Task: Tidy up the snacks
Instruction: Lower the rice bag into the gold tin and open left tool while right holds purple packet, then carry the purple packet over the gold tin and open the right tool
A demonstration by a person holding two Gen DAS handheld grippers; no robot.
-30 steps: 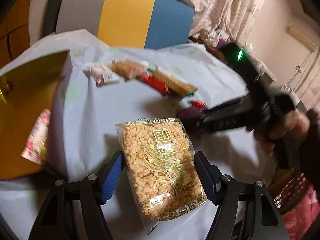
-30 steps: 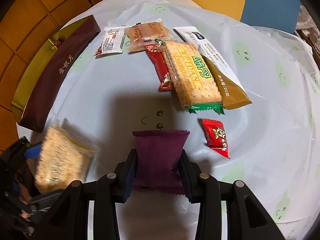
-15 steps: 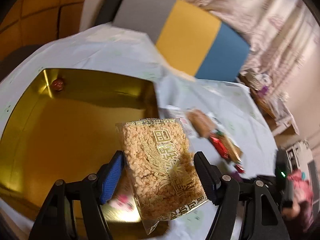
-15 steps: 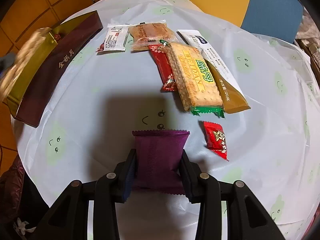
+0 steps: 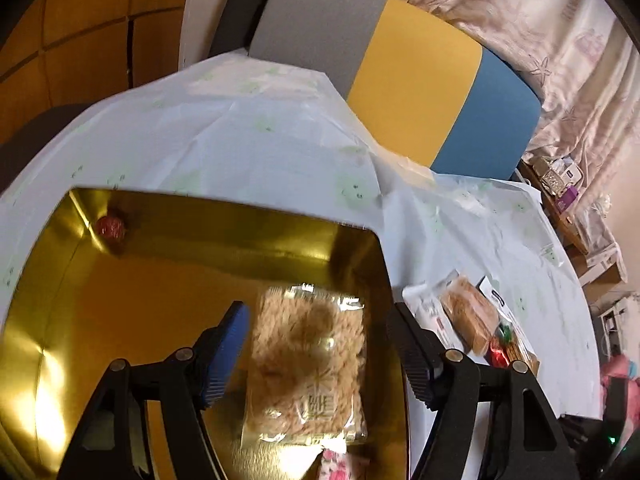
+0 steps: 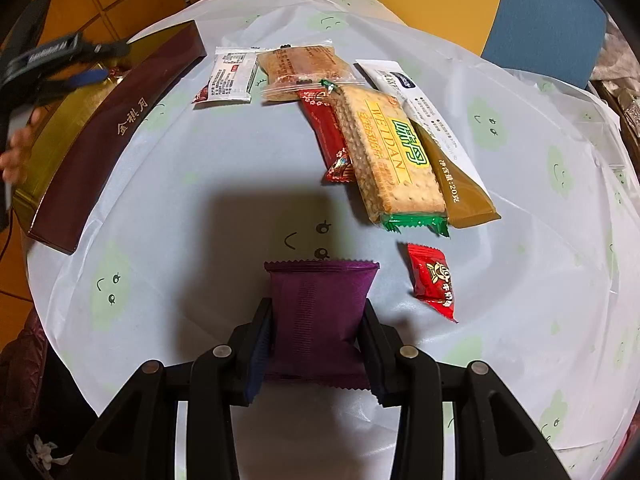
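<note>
While crinkly purple packet pinched — right tool.

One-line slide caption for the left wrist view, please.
Left gripper open above the gold box, the rice-cracker packet blurred between its parted fingers, apparently just let go.

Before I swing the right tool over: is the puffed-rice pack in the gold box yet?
In. The puffed-rice pack lies blurred over the gold box floor, clear of the open left tool.

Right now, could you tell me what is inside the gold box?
Inside the gold box: a rice cracker pack below the open left gripper, a small red candy, and a floral packet, partly cut off.
</note>
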